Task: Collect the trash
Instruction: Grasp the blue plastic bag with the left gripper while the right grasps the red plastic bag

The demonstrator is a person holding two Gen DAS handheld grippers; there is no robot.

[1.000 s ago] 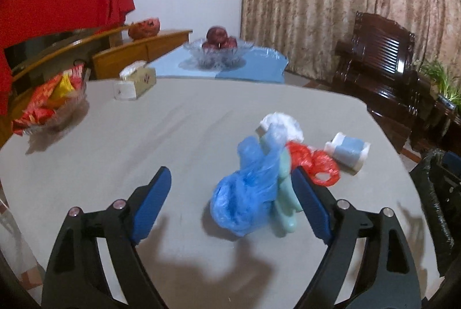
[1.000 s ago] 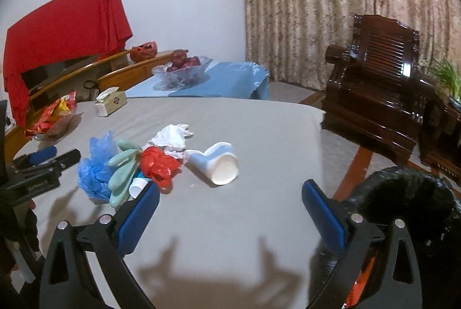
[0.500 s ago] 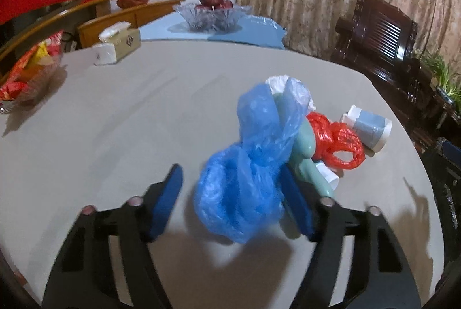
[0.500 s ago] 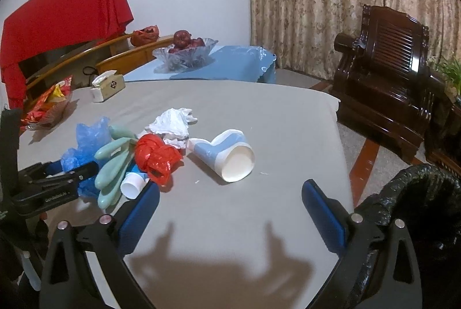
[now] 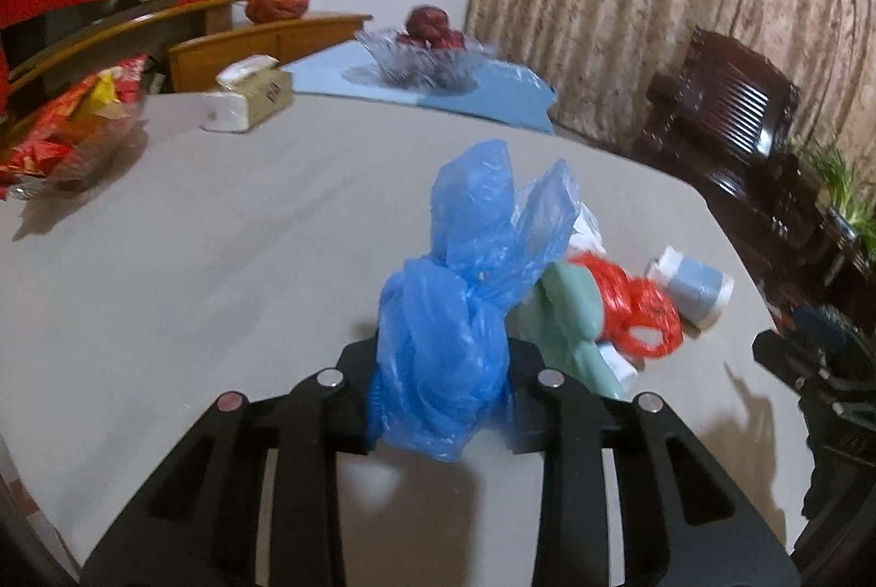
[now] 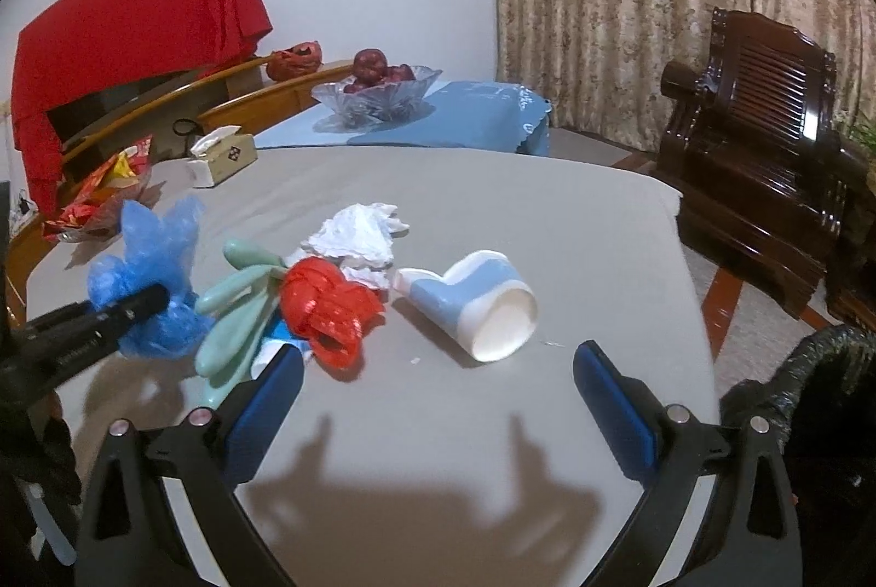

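My left gripper [image 5: 441, 395] is shut on a crumpled blue plastic bag [image 5: 454, 313], which also shows in the right wrist view [image 6: 148, 280]. Right of the bag on the grey table lie a pale green glove [image 6: 235, 313], a red plastic bag [image 6: 328, 308], crumpled white tissue [image 6: 358, 236] and a tipped blue-and-white paper cup [image 6: 476, 302]. My right gripper [image 6: 438, 395] is open and empty, just in front of the cup and red bag. A black trash bag [image 6: 810, 384] hangs past the table's right edge.
At the table's far left stand a tissue box [image 6: 222, 157] and a bowl of red snack packets [image 6: 101, 198]. A glass fruit bowl [image 6: 378, 91] sits on a blue-clothed table behind. A dark wooden armchair [image 6: 766, 138] stands at the right.
My left gripper moved forward around the blue bag and shut on it. My right gripper moved closer to the cup and red bag and stayed open.
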